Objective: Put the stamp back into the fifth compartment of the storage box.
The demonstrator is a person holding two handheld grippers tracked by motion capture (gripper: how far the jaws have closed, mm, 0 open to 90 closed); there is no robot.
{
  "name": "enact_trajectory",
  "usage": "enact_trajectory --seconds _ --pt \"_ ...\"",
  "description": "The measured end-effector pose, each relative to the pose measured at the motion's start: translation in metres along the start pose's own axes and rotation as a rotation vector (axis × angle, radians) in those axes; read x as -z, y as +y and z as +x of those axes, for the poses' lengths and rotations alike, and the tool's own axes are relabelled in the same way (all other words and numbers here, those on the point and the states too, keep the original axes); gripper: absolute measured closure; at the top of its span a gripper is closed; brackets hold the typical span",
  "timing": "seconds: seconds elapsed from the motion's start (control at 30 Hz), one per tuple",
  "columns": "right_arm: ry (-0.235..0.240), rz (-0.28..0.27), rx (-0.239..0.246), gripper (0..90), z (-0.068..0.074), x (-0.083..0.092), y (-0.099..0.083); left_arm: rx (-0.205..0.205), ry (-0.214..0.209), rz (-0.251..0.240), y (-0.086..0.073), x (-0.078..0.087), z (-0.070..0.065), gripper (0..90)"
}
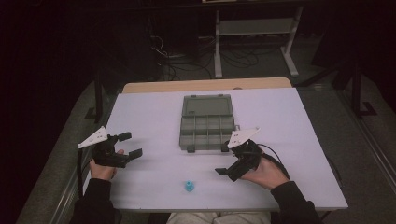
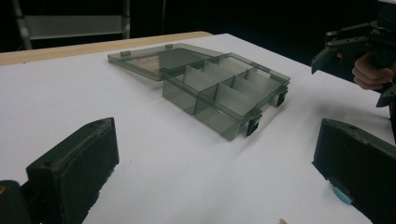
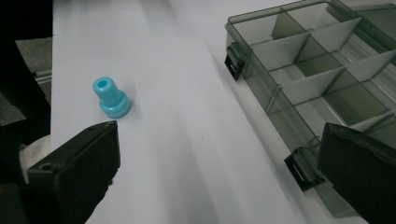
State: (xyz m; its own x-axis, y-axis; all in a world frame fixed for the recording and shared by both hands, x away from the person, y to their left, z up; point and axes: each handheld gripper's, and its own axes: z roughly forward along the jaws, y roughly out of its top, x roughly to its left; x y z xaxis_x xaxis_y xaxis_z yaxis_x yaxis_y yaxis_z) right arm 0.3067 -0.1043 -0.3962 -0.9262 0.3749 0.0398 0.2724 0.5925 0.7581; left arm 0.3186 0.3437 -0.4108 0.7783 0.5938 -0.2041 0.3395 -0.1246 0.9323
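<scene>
A smoky grey compartment box [image 1: 206,125] lies open in the middle of the white table [image 1: 154,112], its lid folded back and its cells [image 3: 322,70] empty. A small blue stepped plug [image 1: 188,186] stands upright near the table's front edge. My right gripper [image 1: 227,164] is open, just right of the plug and in front of the box; between its jaws I see the plug [image 3: 110,98] on the left and the box's latched front wall on the right. My left gripper [image 1: 130,144] is open over bare table left of the box [image 2: 224,88], holding nothing.
A wooden table edge [image 1: 205,85] runs behind the white sheet. Beyond it on the dark floor are a metal stand [image 1: 254,32] and cables. In the left gripper view the other gripper [image 2: 355,42] hangs at the upper right, and the plug [image 2: 341,195] peeks out behind the right jaw.
</scene>
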Motion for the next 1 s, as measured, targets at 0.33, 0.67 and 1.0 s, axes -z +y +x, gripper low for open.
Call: enact_trajectory --seconds 0.33,0.67,1.0 --pt "0.034 0.027 0.038 0.0 0.010 -0.014 0.005 -0.002 -0.001 0.003 0.000 0.000 0.000 0.0" --pt "0.069 0.054 0.068 0.0 0.018 -0.028 0.010 -0.002 -0.002 0.002 0.000 0.000 0.000 0.0" --pt "0.104 0.079 0.094 0.0 0.025 -0.039 0.018 -0.004 -0.003 0.003 0.000 -0.001 0.000 0.0"
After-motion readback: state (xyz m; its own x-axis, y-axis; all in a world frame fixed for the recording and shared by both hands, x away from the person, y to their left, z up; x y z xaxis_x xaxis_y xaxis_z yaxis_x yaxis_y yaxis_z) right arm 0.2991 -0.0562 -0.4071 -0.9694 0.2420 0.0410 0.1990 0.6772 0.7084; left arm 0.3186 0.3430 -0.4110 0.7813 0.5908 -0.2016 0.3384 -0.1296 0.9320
